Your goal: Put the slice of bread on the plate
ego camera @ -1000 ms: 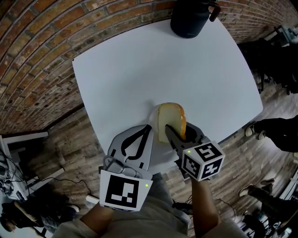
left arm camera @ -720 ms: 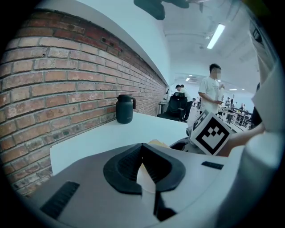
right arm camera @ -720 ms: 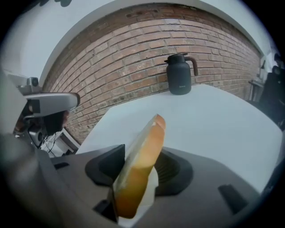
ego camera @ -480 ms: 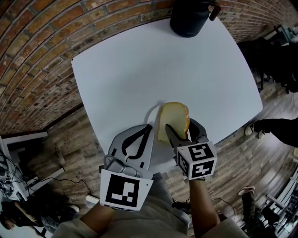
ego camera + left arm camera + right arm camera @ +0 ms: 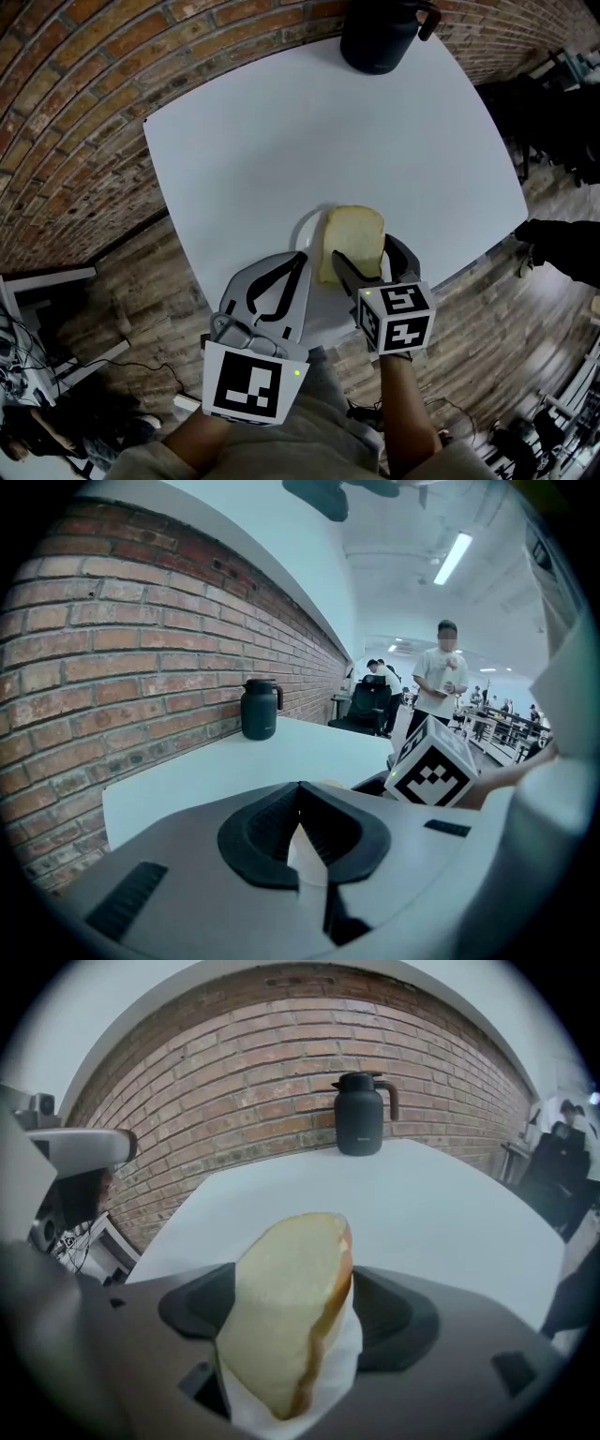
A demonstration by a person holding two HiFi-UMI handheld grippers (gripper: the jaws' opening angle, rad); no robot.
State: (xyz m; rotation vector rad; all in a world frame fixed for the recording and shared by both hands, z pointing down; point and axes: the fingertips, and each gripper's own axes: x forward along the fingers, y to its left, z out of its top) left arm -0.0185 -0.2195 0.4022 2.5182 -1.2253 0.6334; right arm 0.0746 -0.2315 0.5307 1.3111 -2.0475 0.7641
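Found the slice of bread (image 5: 354, 234) resting on the white plate (image 5: 307, 231) at the near edge of the white worktop (image 5: 309, 131), pale face up and somewhat tilted. Saw the right gripper (image 5: 362, 246) angled down over it, fingers (image 5: 394, 1321) spread wide after having just been opening. Caught the slice between them in the right gripper view, crust edge toward the right-hand finger, with a gap on either side and no pad pressing on it. Made out a strip of white plate under the slice's lower end there. Noted the marker cube (image 5: 396, 317) riding at the back of that gripper, above the person's forearm (image 5: 412, 412).

Saw the left gripper (image 5: 300, 260) just beside, to the left, over the near edge of the worktop and close to the plate's rim; could not tell whether touching it or not. Found its fingers (image 5: 262, 832) closed tip to tip and gripping nothing, with only a pale patch showing through the loop below the tips in the left gripper view.

Spotted a dark jug (image 5: 380, 33) with a handle at the far edge of the worktop, well apart from the plate and near the brick wall (image 5: 75, 112). Saw plank floor (image 5: 141, 272) around the worktop, and people (image 5: 441, 677) standing far off in the left gripper view.
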